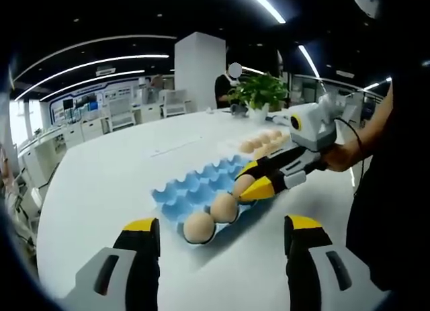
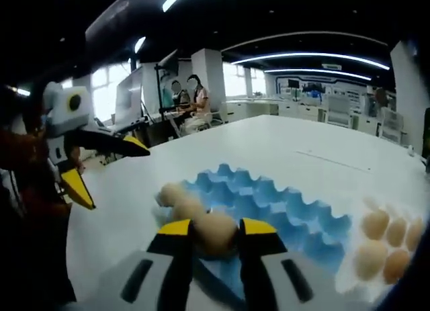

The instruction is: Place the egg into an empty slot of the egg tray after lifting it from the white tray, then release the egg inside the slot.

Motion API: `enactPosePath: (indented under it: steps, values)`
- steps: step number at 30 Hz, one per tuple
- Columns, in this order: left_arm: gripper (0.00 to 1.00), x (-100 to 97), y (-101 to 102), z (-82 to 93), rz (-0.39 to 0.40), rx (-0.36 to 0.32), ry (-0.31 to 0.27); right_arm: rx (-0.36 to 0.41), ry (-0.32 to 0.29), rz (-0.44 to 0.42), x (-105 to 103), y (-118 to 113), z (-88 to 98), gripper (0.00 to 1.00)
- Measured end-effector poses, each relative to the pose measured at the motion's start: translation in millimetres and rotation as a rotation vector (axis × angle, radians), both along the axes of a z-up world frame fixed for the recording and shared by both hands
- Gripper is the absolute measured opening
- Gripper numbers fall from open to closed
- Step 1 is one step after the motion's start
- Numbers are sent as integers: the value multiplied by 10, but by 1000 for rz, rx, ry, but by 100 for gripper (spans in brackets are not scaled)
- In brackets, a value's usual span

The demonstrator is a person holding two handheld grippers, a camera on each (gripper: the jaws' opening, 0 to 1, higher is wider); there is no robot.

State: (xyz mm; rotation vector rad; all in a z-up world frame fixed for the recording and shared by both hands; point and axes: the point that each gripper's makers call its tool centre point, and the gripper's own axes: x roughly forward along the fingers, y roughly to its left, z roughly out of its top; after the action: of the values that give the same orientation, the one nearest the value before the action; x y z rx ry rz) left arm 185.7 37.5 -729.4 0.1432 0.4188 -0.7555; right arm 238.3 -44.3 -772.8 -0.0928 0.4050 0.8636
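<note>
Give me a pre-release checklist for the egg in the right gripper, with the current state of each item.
1. Egg held: the right gripper has its fingers closed on the egg. Ok.
2. Egg over the blue egg tray: ok.
3. Egg seated fully down in a slot: cannot tell.
4. Target slot free: two eggs fill the slots beside it; the slot under the held egg is hidden. Cannot tell.
5. Left gripper out of the way: open, short of the tray. Ok.
6. More eggs waiting on the white tray: ok.
</note>
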Motion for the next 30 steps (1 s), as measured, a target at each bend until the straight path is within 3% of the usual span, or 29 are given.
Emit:
enactPosePath:
  steps: [14,30]
  values:
    - [76,28,-3,19,14,-14,-7,-28,-52,23,-33,4,-5,27]
    - [77,49,3,38,25,-11,-19,-11,-31,7,-119,-167,-7,25]
